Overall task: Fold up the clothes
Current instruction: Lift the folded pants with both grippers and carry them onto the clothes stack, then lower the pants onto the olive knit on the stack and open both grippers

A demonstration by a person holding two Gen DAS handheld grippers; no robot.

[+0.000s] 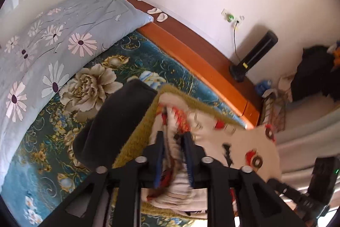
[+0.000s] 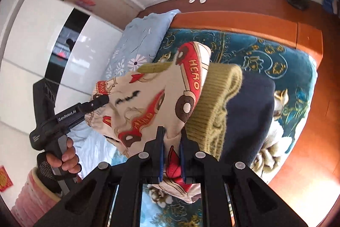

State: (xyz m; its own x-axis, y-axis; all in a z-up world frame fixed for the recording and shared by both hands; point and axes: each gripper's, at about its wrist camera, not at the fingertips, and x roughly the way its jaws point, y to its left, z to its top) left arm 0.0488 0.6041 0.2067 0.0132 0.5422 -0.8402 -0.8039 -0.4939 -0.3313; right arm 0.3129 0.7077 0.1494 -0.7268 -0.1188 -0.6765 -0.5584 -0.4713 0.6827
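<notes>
A cream garment printed with red "HERO" cars [image 2: 153, 97] hangs stretched between both grippers above the bed; it also shows in the left wrist view [image 1: 244, 142]. My left gripper [image 1: 173, 136] is shut on one bunched edge of it; it shows in the right wrist view [image 2: 99, 101] at the garment's left edge. My right gripper [image 2: 172, 132] is shut on the lower edge. Under the garment lie an olive knitted piece [image 2: 214, 103] and a dark navy garment [image 2: 250, 112], the dark one also in the left wrist view [image 1: 119, 120].
The bed has a teal floral cover [image 2: 265, 52] and a light-blue daisy quilt [image 1: 42, 35] at its head. An orange wooden frame [image 1: 191, 52] borders it. White slippers [image 1: 158, 14] and a black tower appliance [image 1: 252, 56] stand on the floor by the wall. A white wardrobe [image 2: 31, 35] stands at left.
</notes>
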